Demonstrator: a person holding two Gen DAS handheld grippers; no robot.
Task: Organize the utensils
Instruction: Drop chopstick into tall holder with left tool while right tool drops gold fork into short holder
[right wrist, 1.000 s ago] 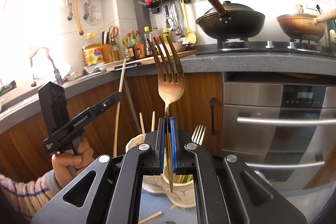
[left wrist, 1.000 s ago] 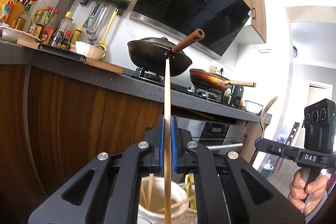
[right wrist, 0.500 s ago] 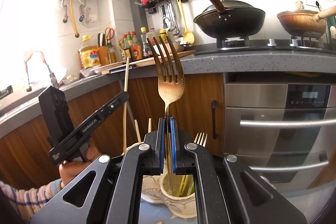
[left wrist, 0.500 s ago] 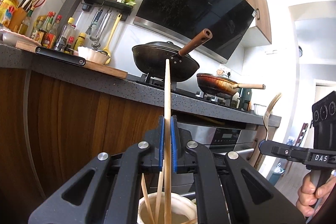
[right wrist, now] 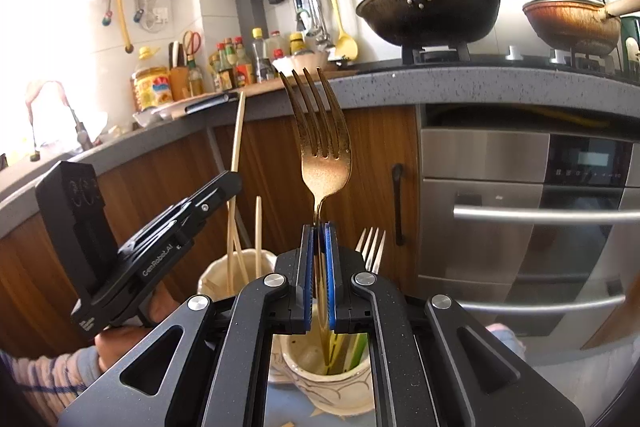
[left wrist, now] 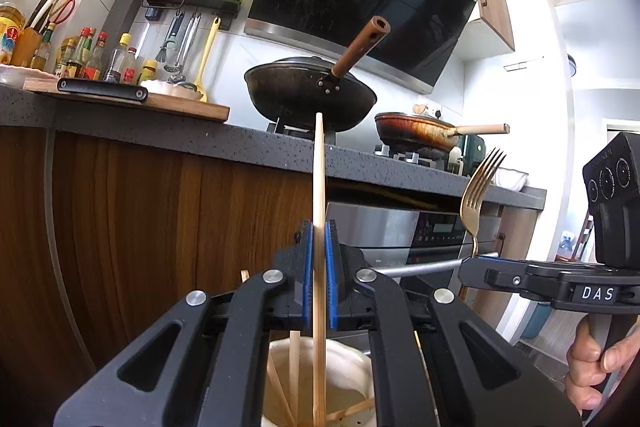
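Observation:
My left gripper (left wrist: 318, 227) is shut on a wooden chopstick (left wrist: 319, 183) that stands upright, its lower end down inside a cream holder (left wrist: 344, 359) with other chopsticks. My right gripper (right wrist: 319, 231) is shut on a gold fork (right wrist: 322, 143), tines up, its handle end inside a second patterned holder (right wrist: 304, 359) that holds a silver fork (right wrist: 372, 243) and green utensils. In the right wrist view the left gripper (right wrist: 228, 183) and its chopstick (right wrist: 237, 147) stand over the cream holder (right wrist: 216, 277). The gold fork (left wrist: 478, 195) also shows in the left wrist view.
Behind stand wooden cabinets (left wrist: 140, 207) and an oven (right wrist: 540, 211) under a dark counter (left wrist: 240, 143). On it are a black wok (left wrist: 308, 95), a brown pan (left wrist: 416, 131), a cutting board (left wrist: 132, 99) and sauce bottles (left wrist: 92, 55). Loose chopsticks lie on the blue surface (right wrist: 288, 411).
Both grippers have lowered. The chopstick's end has gone deeper into the cream holder and the gold fork's handle has gone into the patterned holder.

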